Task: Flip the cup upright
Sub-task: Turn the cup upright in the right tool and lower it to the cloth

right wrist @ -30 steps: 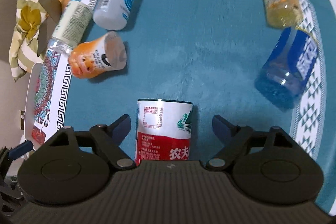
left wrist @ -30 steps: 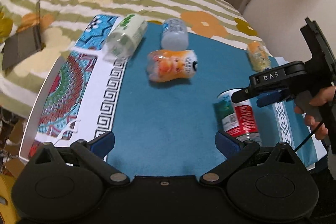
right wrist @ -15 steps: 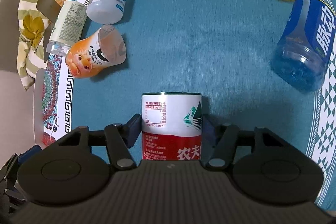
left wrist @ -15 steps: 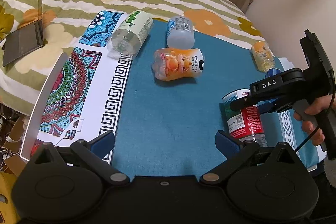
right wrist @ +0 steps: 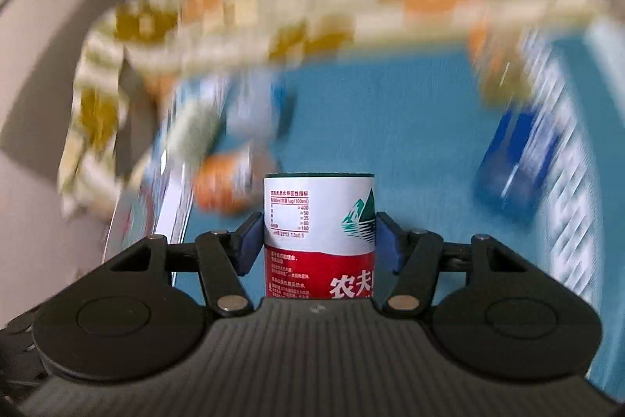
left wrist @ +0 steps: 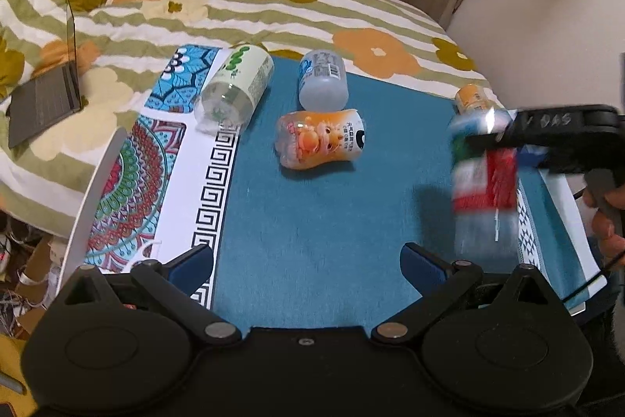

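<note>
My right gripper (right wrist: 319, 239) is shut on a red-and-white labelled cup (right wrist: 318, 233), its blue pads pressed on both sides. In the left wrist view the same cup (left wrist: 482, 178) shows blurred at the right, lifted off the teal mat (left wrist: 320, 221) and tilting, held by the right gripper (left wrist: 504, 143). My left gripper (left wrist: 306, 262) is open and empty over the mat's near edge.
An orange cup (left wrist: 320, 143), a pale blue cup (left wrist: 323, 85) and a green-white cup (left wrist: 234, 90) lie on their sides. A blue cup (right wrist: 515, 159) and an orange one (left wrist: 470, 98) lie at the right. A laptop (left wrist: 45, 96) rests on the floral quilt.
My right gripper has closed on the red-and-white cup, lifted it off the mat and is swinging it fast. The left gripper has drawn back a little.
</note>
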